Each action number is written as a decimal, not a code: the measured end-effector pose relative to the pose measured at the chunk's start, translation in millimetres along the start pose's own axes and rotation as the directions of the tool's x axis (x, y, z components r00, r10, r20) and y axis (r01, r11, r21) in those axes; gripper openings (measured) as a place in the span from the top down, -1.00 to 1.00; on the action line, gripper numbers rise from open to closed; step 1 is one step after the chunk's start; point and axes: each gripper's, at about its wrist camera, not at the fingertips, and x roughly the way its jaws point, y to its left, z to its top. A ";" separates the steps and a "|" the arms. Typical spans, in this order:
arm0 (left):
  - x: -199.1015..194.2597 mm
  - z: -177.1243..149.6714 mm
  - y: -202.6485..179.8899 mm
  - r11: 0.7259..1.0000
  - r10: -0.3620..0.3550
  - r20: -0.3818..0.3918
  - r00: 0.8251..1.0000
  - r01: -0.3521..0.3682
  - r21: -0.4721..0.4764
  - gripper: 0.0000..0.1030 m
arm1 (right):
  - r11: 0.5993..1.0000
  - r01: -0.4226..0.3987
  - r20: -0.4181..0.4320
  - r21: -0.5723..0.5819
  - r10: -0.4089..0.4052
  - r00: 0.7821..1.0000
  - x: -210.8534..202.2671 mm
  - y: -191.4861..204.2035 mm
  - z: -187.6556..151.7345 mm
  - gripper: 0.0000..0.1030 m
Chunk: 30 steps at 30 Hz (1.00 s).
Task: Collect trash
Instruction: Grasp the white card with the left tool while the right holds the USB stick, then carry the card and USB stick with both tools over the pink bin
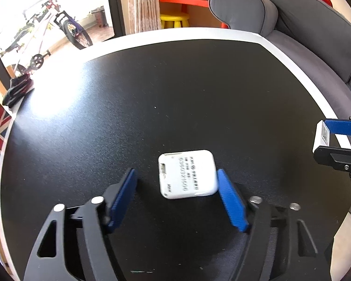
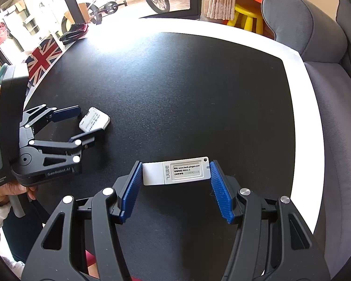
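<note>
We've got the right gripper (image 2: pixel 176 188) clamped on a long white tag with a printed label (image 2: pixel 176 172), fingers pressing both short ends, held above the black surface (image 2: pixel 199 93). Left gripper (image 1: pixel 177 199) is partway open around a square white tag (image 1: pixel 188 174) that lies flat on the surface. The right blue pad (image 1: pixel 231 201) looks to be touching the tag's edge, the left pad (image 1: pixel 122 199) is apart from it with a clear gap, so nothing is gripped yet.

Step in hand, as we read it: the left pick of the square tag. To do it well, we'd shift the left gripper a bit toward its own right so the tag sits midway, keep the fingertips low against the surface since the tag is thin, then squeeze on the two opposite flat edges, not the rounded corners. One-sided contact risks the tag sliding or spinning away. Hold the right hand steady; its grip on the ends is narrow.

No bin is in view in either camera.
</note>
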 end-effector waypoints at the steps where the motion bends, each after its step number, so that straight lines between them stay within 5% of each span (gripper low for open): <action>1: -0.8 0.4 0.2 1.000 0.002 0.002 1.000 -0.002 0.005 -0.01 | 1.000 -0.002 0.001 0.000 0.002 1.000 0.3 0.8 0.1 -0.13; 16: -19.0 -3.5 8.7 0.996 -0.078 -0.010 0.997 0.079 0.033 0.08 | 0.999 -0.031 0.045 -0.021 0.032 0.998 -8.3 16.8 0.9 -0.13; 30: -112.7 -42.4 8.6 0.982 -0.149 0.071 0.986 0.139 0.129 0.08 | 0.996 -0.057 0.144 -0.062 0.066 0.987 -68.0 58.6 -38.7 -0.13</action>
